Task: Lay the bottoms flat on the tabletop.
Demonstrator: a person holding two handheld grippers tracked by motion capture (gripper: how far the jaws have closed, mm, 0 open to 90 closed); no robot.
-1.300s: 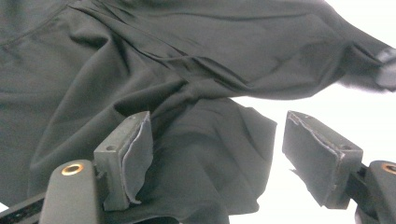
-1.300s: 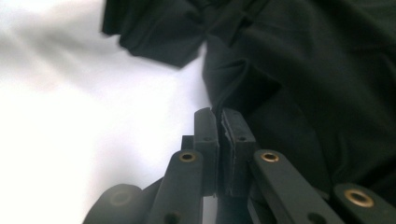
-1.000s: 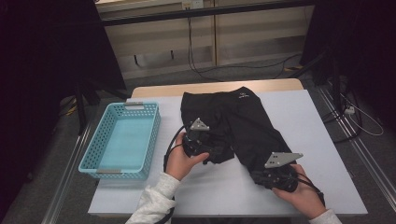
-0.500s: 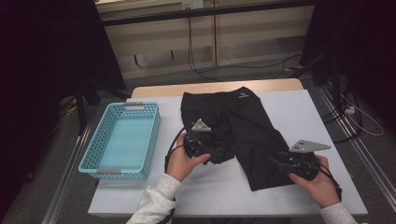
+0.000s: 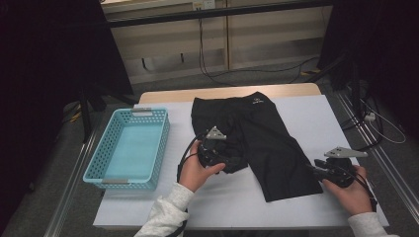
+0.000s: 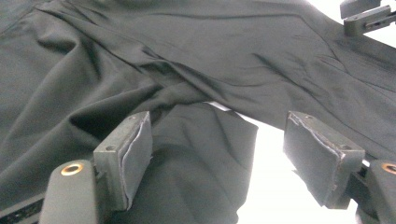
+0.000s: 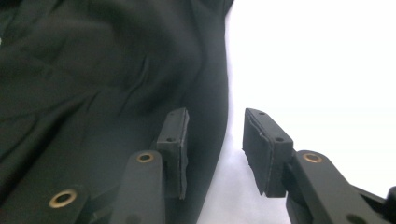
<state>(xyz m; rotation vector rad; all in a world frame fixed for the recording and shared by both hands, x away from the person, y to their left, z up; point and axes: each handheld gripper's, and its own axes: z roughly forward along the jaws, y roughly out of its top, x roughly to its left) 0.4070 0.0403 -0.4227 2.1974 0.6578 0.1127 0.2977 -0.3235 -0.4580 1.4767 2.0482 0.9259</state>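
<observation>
Black shorts (image 5: 257,133) lie spread on the white table (image 5: 306,113), waistband away from me. My left gripper (image 5: 231,160) sits at the bunched left leg, jaws wide open over the dark cloth (image 6: 187,56), with that leg's hem between the pads untouched. My right gripper (image 5: 312,170) lies at the outer edge of the right leg. Its jaws have just been closing a little and still stand apart (image 7: 215,126). The cloth's edge (image 7: 93,70) runs under the left pad and bare table shows in the gap.
A teal plastic basket (image 5: 129,150) stands on the table's left part. The table's front edge is close to both hands. Cables and metal rails run along the floor at the right (image 5: 370,118).
My right gripper has slid to the right, off the lower part of the right leg to its outer edge, and its jaws now stand apart. The left gripper has stayed put.
</observation>
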